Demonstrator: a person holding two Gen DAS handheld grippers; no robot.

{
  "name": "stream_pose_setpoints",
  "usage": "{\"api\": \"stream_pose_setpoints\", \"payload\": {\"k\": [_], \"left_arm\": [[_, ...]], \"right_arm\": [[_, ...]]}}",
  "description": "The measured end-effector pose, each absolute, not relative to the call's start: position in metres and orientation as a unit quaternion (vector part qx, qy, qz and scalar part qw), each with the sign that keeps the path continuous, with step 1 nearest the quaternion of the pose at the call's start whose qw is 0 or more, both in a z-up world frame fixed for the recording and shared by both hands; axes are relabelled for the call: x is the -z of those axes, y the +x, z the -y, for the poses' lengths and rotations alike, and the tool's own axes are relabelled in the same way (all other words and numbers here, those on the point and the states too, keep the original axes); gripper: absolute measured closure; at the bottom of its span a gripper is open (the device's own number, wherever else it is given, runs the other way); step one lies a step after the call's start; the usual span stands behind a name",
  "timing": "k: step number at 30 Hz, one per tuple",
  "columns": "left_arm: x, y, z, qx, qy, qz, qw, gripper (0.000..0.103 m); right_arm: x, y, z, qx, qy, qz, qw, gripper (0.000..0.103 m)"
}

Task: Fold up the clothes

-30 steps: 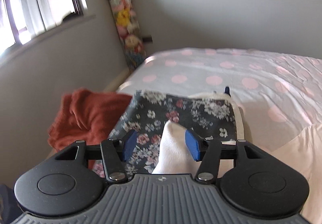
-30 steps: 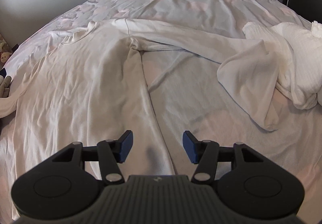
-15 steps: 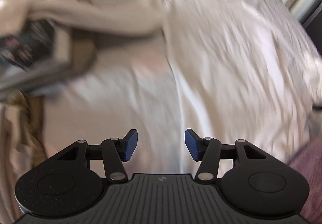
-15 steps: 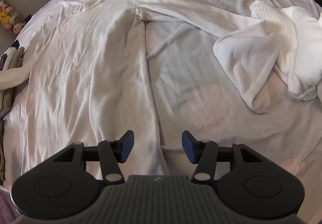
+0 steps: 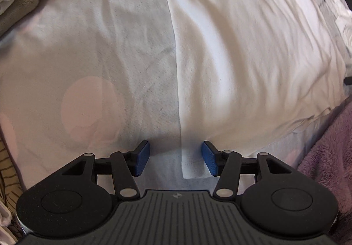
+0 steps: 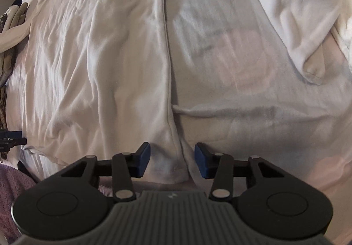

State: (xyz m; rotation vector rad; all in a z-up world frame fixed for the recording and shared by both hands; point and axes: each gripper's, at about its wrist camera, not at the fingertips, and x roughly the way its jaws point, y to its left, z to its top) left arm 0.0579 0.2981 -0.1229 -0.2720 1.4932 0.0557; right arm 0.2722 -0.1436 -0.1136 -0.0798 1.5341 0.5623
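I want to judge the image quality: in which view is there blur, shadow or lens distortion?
Left wrist view: the white garment is slightly smeared toward the top right, the left gripper stays sharp, and a shadow lies on the dotted bedsheet. Right wrist view: fisheye bending at the edges, soft blur, shadow under the closing right gripper.

Pink-dotted bedsheet [image 5: 83, 73], purple blanket [image 5: 325, 157]

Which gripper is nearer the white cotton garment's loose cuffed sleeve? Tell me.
Right. The right gripper, jaws closing around a hem corner, sits on the sleeve's side of the garment; the left gripper straddles the opposite hem corner, sleeve out of its view.
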Motion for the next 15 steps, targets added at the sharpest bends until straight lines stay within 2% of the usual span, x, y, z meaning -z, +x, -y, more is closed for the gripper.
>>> {"api": "stream_pose_setpoints", "payload": {"k": [1,3,5,6,10,15], "left_arm": [[0.124,0.059,-0.297,-0.025,-0.12,-0.678,0.725,0.053],[0.121,0.057,-0.292,-0.018,-0.109,-0.675,0.729,0.059],[0.117,0.056,-0.286,-0.004,-0.106,-0.67,0.735,0.092],[0.112,0.054,-0.285,-0.002,-0.105,-0.666,0.739,0.098],[0.09,0.045,-0.283,0.002,-0.109,-0.645,0.757,0.101],[0.035,0.038,-0.296,-0.007,-0.133,-0.595,0.792,0.101]], "right_arm": [[0.116,0.273,0.142,-0.251,-0.04,-0.687,0.681,0.068],[0.117,0.271,0.138,-0.259,-0.048,-0.687,0.677,0.081],[0.113,0.267,0.136,-0.264,-0.049,-0.682,0.68,0.089],[0.11,0.265,0.137,-0.265,-0.047,-0.678,0.684,0.095],[0.088,0.258,0.147,-0.265,-0.023,-0.657,0.706,0.097],[0.031,0.254,0.169,-0.278,0.015,-0.61,0.742,0.098]]}}
